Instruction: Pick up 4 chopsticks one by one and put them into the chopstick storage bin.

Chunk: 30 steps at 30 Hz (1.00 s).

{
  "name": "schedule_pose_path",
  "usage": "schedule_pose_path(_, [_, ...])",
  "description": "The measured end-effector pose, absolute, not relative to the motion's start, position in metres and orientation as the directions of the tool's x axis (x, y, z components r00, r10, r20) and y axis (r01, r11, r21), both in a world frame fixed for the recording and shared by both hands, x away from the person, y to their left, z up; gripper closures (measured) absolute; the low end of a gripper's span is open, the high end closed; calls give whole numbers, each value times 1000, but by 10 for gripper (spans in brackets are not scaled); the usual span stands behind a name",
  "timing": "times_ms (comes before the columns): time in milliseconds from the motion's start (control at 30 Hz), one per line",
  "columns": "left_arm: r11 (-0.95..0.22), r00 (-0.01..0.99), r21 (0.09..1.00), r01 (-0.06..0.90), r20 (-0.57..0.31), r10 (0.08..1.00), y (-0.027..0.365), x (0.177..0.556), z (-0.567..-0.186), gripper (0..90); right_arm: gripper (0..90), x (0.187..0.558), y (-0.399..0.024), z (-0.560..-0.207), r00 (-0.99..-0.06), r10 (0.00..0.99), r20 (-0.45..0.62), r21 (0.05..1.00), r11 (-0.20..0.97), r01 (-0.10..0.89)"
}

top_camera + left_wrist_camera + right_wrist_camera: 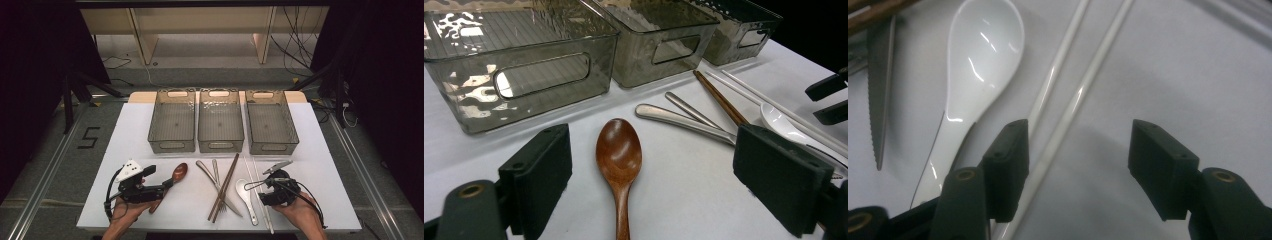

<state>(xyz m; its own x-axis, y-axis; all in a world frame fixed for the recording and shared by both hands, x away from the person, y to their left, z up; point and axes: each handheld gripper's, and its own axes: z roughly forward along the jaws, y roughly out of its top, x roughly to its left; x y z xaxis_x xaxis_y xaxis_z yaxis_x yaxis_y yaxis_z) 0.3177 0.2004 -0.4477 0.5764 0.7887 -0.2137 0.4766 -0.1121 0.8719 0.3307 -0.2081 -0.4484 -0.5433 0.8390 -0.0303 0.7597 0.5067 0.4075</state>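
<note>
Fingers (1010, 165) of the right gripper (1078, 167) stand apart, empty, straddling one white chopstick (1083, 90); its own view reveals this. Left gripper (651, 180) gapes level around the wooden spoon (619, 150), untouched.

Wooden spoon (619, 165) handle cut off below, white chopsticks (1068, 100) partly behind claw, knife (879, 90) tip cropped

hand-held gripper (651, 177) jaws apart | wooden spoon (619, 160) between | untouched

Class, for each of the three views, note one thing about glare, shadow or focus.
High view: dark surroundings, bright white table. Left gripper view: glare patches on the nearest clear bin; its near jaws look soft. Right gripper view: highlights on the white spoon, a soft shadow beside it.
</note>
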Motion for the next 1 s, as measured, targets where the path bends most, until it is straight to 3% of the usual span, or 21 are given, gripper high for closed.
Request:
schedule_pose_path(600, [-115, 575, 872, 476, -209, 791, 201, 318, -448, 154, 533, 327, -204, -458, -568, 823, -20, 281, 550, 787])
schedule_pose_path(1000, [-115, 575, 873, 474, -208, 791, 201, 317, -447, 153, 750, 325, -222, -454, -563, 826, -15, 196, 554, 809])
